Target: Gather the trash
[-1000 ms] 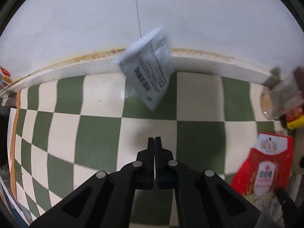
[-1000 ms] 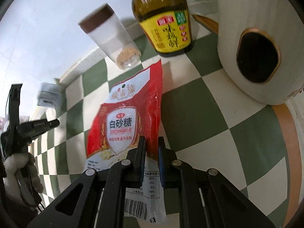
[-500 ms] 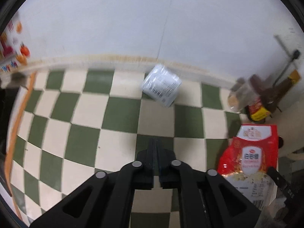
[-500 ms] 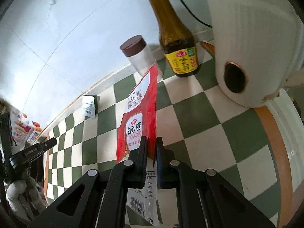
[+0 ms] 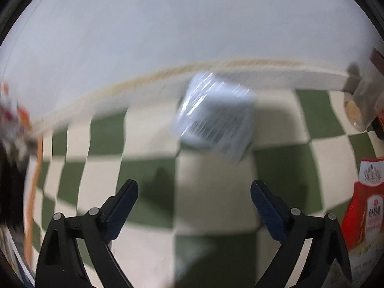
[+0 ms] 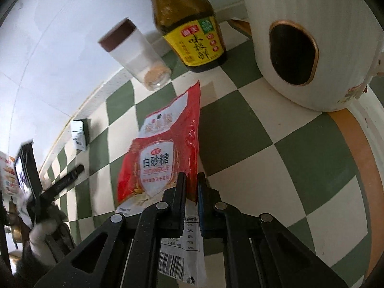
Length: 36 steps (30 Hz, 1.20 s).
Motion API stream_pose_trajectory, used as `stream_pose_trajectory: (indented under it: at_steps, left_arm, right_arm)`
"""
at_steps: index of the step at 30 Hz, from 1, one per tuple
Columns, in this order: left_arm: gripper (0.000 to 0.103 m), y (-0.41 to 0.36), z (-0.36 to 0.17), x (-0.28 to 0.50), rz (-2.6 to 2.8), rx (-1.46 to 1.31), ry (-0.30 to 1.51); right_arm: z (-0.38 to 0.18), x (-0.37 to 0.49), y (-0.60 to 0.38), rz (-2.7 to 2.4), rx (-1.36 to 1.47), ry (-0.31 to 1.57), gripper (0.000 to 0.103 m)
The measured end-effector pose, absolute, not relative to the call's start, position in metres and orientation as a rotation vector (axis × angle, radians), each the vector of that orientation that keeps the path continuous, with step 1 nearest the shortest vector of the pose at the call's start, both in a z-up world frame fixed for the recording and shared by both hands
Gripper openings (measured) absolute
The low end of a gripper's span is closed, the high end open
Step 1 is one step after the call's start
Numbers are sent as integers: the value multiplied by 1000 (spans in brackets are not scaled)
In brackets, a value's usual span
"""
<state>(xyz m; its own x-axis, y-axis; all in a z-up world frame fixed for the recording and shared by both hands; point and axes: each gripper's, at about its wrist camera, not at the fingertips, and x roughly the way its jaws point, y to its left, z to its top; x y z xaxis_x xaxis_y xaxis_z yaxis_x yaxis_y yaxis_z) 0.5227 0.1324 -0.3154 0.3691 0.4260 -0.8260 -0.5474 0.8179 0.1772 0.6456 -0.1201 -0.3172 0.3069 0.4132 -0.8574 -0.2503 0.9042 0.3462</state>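
Ahead of the left gripper, whose two black fingers stand spread wide with nothing between them, a small white packet with dark print lies blurred on the green-and-cream checkered surface, close to the pale ledge at the foot of the white wall. Off to that claw's right, at the edge of the view, shows a red sugar bag, with a clear shaker jar beyond it. From the right wrist, the right gripper is closed tight on the red sugar bag (white panel, Chinese characters, barcode end hanging below the fingers), pinching its right edge so the bag stands up forward of the claw. Farther ahead, a brown-capped shaker jar and a brown sauce bottle with a yellow label stand near the wall, and a white appliance with a dark oval opening sits forward and right. Far to the left lie the white packet and, nearer, the left gripper in a gloved hand.
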Motion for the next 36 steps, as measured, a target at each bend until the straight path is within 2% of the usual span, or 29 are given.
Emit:
stream_pose_trajectory:
  at_steps: [5,7,8,9,10,11,13,22,36]
  left_arm:
    - [97,108,-334,582,669,88,1068]
    - [95,113,-342,594,681,74,1081]
    - [84,118,-345,599,686,47,1088]
    - [47,123,-348,602,682,12,1096]
    - [24,130,-352,602,668,-39,1105]
    - [10,137,-355,601,661,-90,1112]
    - [4,146,-357,595,637,-171,1097]
    - [1,132,-322,507,617,-247,951]
    - [3,114,-191,295,469,-382,857]
  right_arm:
    - [-323,652,-120,428,164,1187,9]
    - [-323,654,-119,427,174,1188,9]
    - [-323,655,-119,428,175,1186,9]
    - [-320,655,-119,430,176,1181,9]
    - [-318,656,-119,432,180,1177,9]
    - [-316,657,-118,435,184,1175,9]
    - [-312,657,-118,442,190,1166,9]
    - [-292,634,-126,489,226,1135,9]
    - [-207,492,-162,583,188,1003,7]
